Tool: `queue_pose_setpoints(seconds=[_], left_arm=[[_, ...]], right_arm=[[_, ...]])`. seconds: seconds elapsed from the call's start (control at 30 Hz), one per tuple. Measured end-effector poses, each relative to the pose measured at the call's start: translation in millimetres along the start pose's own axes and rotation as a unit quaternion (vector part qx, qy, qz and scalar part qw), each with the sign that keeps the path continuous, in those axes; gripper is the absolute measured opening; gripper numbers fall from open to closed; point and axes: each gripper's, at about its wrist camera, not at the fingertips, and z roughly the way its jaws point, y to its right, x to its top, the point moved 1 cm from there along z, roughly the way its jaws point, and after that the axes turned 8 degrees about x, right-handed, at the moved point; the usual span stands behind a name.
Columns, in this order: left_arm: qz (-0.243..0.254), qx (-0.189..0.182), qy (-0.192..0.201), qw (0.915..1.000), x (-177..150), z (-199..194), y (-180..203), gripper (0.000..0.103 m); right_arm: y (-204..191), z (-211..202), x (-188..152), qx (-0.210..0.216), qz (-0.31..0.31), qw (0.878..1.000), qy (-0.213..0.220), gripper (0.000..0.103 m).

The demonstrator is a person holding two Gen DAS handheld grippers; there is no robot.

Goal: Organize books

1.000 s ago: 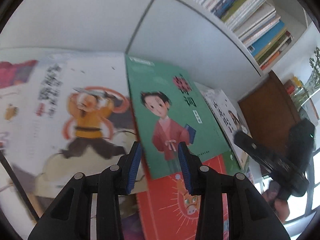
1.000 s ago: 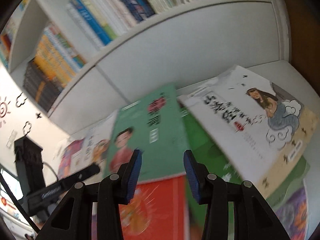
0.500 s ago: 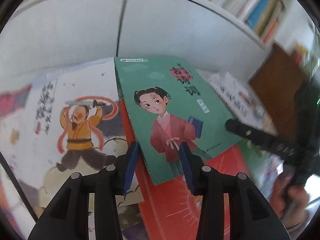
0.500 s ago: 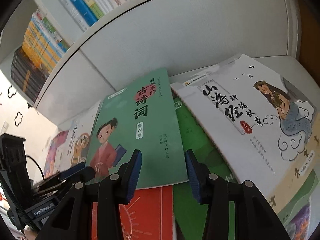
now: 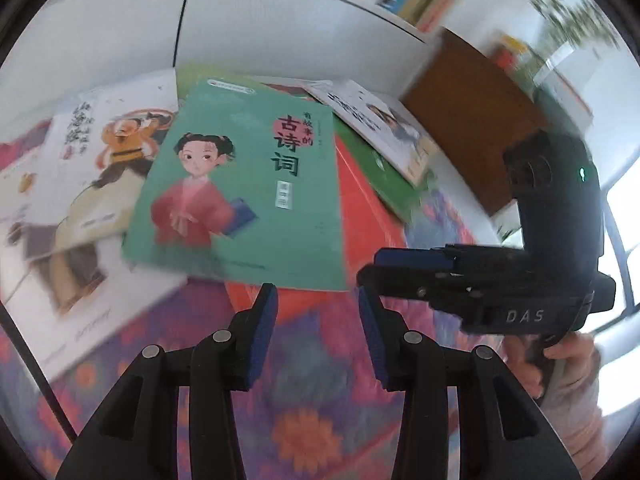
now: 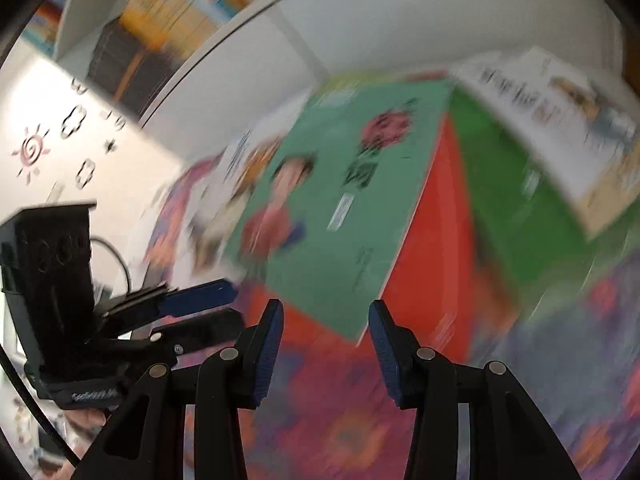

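I see the teal book [image 5: 244, 188] on top of the pile, its near edge just beyond both grippers — long axis running away from me. Left gripper [image 5: 316, 332] and right gripper [image 6: 326, 344]: 2 narrow gaps, both empty.

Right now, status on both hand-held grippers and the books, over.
Left hand-held gripper open, empty. Right hand-held gripper open, empty. Green poetry book tops the loose pile, over the red book, ungripped. Nothing blocking either.
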Motion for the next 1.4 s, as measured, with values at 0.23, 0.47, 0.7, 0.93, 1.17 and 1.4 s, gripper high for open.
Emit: queue_pose_setpoints(seconds=[0.23,0.47,0.7,0.93,1.17,1.4], left_arm=[[-0.034,0.127,0.068,0.989,36,-11,-60,0.041],[-0.052,0.118,0.01,0.9916,71,50,-113,0.041],[0.001,0.128,0.009,0.9918,53,57,-80,0.044],[0.038,0.147,-0.023,0.9882,10,32,-60,0.044],[0.031,0.078,-0.024,0.9962,-68,-20,-43,0.044],[-0.027,0.039,-0.05,0.9976,-58,2,-76,0.043]], right_arm=[[-10,-4,-23,-0.026,0.026,0.999,0.029,0.044],[0,17,-4,-0.017,0.069,0.997,0.041,0.044],[-1,34,5,-0.009,0.078,0.996,0.044,0.047],[-7,28,-7,-0.023,0.058,0.998,0.032,0.049],[-24,21,-50,-0.051,0.008,0.998,-0.027,0.049],[-5,13,-68,0.03,0.025,0.998,-0.053,0.046]])
